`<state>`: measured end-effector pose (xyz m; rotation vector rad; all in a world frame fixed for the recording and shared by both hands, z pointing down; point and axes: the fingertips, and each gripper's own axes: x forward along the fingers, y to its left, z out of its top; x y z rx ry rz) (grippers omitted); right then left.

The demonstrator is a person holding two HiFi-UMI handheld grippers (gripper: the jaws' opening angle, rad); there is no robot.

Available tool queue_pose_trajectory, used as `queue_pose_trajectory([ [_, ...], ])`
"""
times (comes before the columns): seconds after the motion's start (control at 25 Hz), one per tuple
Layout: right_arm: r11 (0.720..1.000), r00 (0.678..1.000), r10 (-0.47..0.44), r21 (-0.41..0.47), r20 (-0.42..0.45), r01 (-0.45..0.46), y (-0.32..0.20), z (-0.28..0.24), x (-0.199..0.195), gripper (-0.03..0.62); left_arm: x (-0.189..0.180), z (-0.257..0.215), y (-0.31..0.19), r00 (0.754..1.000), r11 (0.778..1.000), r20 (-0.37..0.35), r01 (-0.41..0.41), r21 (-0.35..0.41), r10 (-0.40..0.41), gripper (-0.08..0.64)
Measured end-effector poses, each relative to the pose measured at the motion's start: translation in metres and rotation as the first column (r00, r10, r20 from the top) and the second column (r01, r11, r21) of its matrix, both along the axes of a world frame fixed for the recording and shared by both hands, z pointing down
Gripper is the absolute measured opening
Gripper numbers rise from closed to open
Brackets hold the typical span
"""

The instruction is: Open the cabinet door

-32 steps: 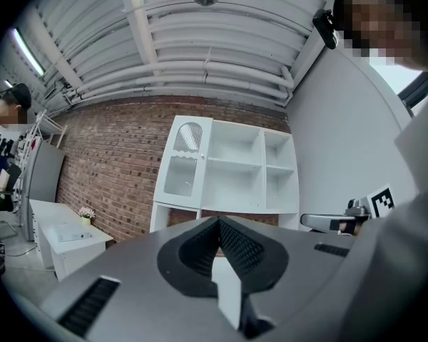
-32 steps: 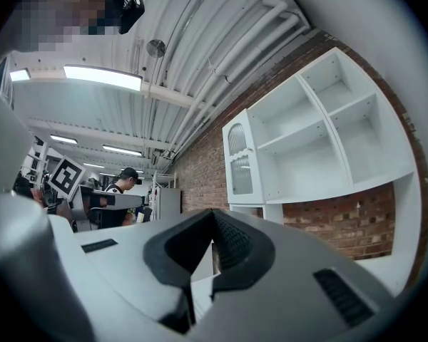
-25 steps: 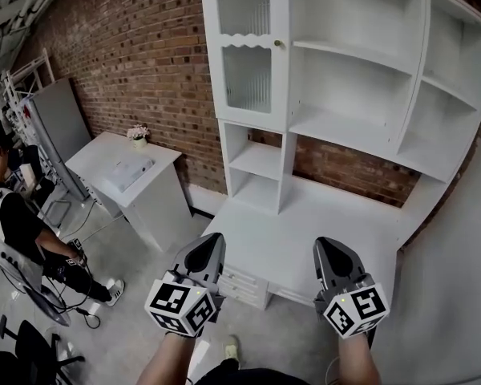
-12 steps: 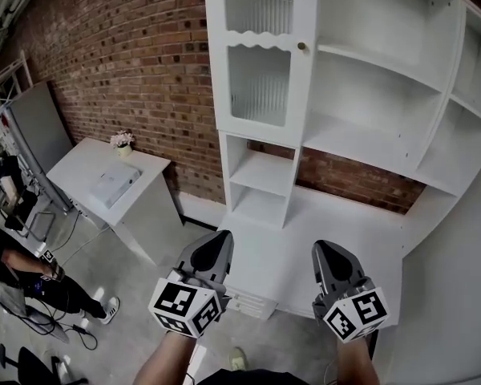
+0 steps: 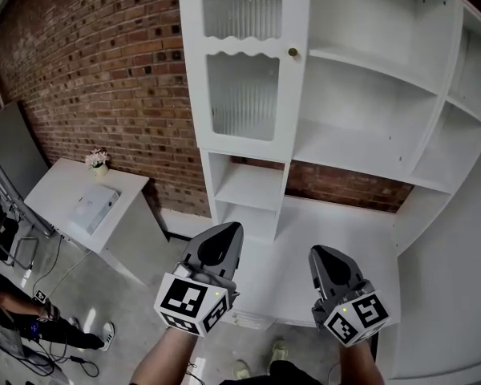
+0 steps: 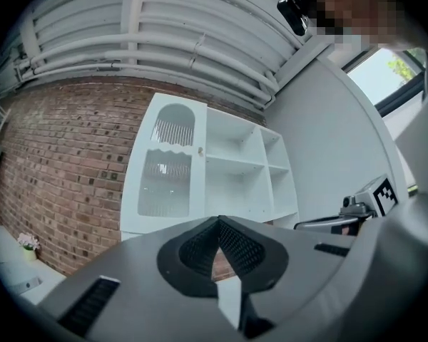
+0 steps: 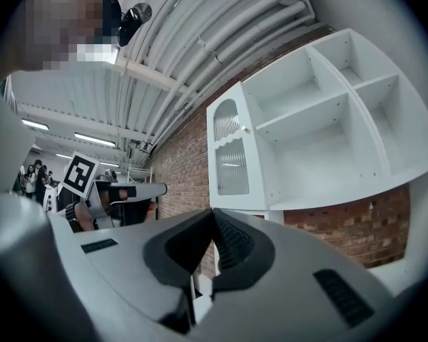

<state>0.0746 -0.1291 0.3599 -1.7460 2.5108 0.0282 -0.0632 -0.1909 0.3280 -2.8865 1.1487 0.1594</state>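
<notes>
the cabinet door (image 5: 244,62) is at 12 o'clock in the head view. it is a white frame with two ribbed glass panes, one above the other, and it looks shut, flat against the white shelf unit (image 5: 369,103). its small round knob (image 5: 293,52) sits on the door's 3 o'clock edge, just beside the open shelves.

the left hand-held gripper (image 5: 227,231) is low, near 6 o'clock. its own view shows the jaws pressed together at the tips with nothing between them. the right hand-held gripper (image 5: 319,252) is at its 3 o'clock side, also with the jaws closed together and empty. both are well apart from the door and point up toward it, above the unit's white worktop (image 5: 345,215).

a brick wall (image 5: 104,70) fills the 9 o'clock side. at 8 o'clock a low side worktop (image 5: 56,191) carries a small flower pot (image 5: 99,160) and a flat white device (image 5: 92,208).
</notes>
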Motion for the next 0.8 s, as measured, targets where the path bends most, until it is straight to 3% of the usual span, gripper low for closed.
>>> queue_pose_trajectory([
  [0.44,0.991,0.994,-0.105,0.084,-0.015,0.106,-0.082,-0.027,0.022,0.002,0.051,-0.077,-0.075,0.99,0.977,0.123,0.046,0.206,-0.072,0.006],
  [0.6,0.983,0.99,-0.141,0.117,-0.013,0.141,-0.105,-0.041,0.038,0.002,0.075,-0.109,-0.097,0.975,0.951,0.185,0.067,0.302,-0.127,0.007],
  [0.8,0.975,0.984,-0.177,0.137,-0.003,0.175,-0.129,-0.048,0.058,0.002,0.101,-0.151,-0.126,0.945,0.899,0.244,0.097,0.428,-0.218,0.008],
])
